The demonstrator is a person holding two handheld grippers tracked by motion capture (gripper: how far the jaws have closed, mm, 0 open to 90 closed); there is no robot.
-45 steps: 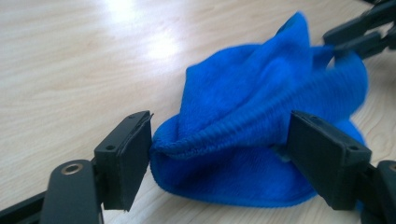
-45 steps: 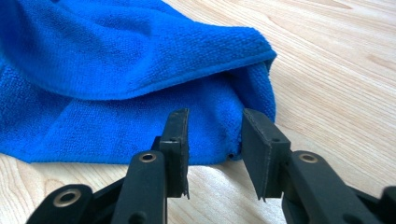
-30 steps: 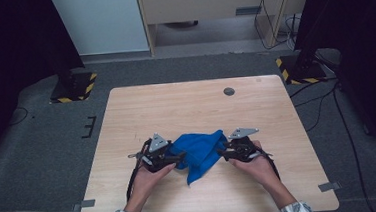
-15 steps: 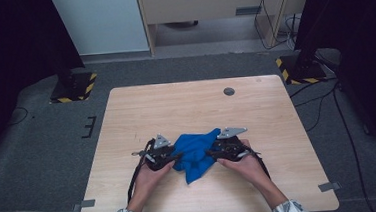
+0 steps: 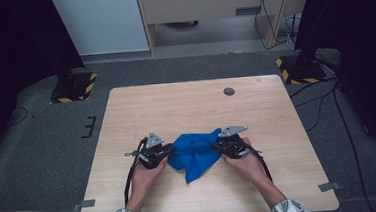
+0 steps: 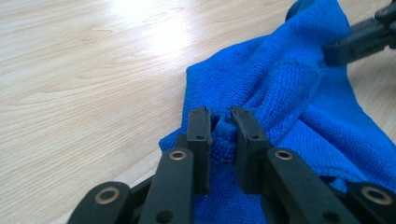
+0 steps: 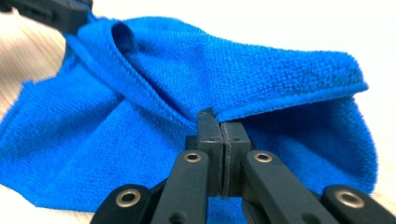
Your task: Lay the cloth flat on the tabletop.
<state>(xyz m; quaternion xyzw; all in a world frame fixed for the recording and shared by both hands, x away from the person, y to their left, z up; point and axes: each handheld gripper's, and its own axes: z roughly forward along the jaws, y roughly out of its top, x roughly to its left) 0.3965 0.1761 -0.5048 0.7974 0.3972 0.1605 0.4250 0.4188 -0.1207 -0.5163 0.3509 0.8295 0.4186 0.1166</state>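
Observation:
A crumpled blue cloth [image 5: 194, 154] lies on the wooden table [image 5: 176, 107], near its front middle. My left gripper [image 5: 168, 151] is at the cloth's left side. Its jaws have just been closing and now pinch a bunched fold of the cloth [image 6: 223, 140]. My right gripper [image 5: 216, 145] is at the cloth's right side. Its jaws have also just been closing and are tight together on a thin hemmed edge of the cloth [image 7: 261, 74]. The right gripper's jaw tip [image 6: 359, 39] appears far off in the left gripper view. A hand holds each gripper.
A small dark round hole [image 5: 229, 91] sits in the table toward the back right. Bare wood lies behind and beside the cloth. Off the table, yellow-and-black striped stand bases [image 5: 72, 89] [image 5: 299, 70] rest on the grey floor.
The right gripper has shifted a little left into the cloth. Both pairs of jaws have closed on cloth folds, and the cloth is bunched up narrower between them.

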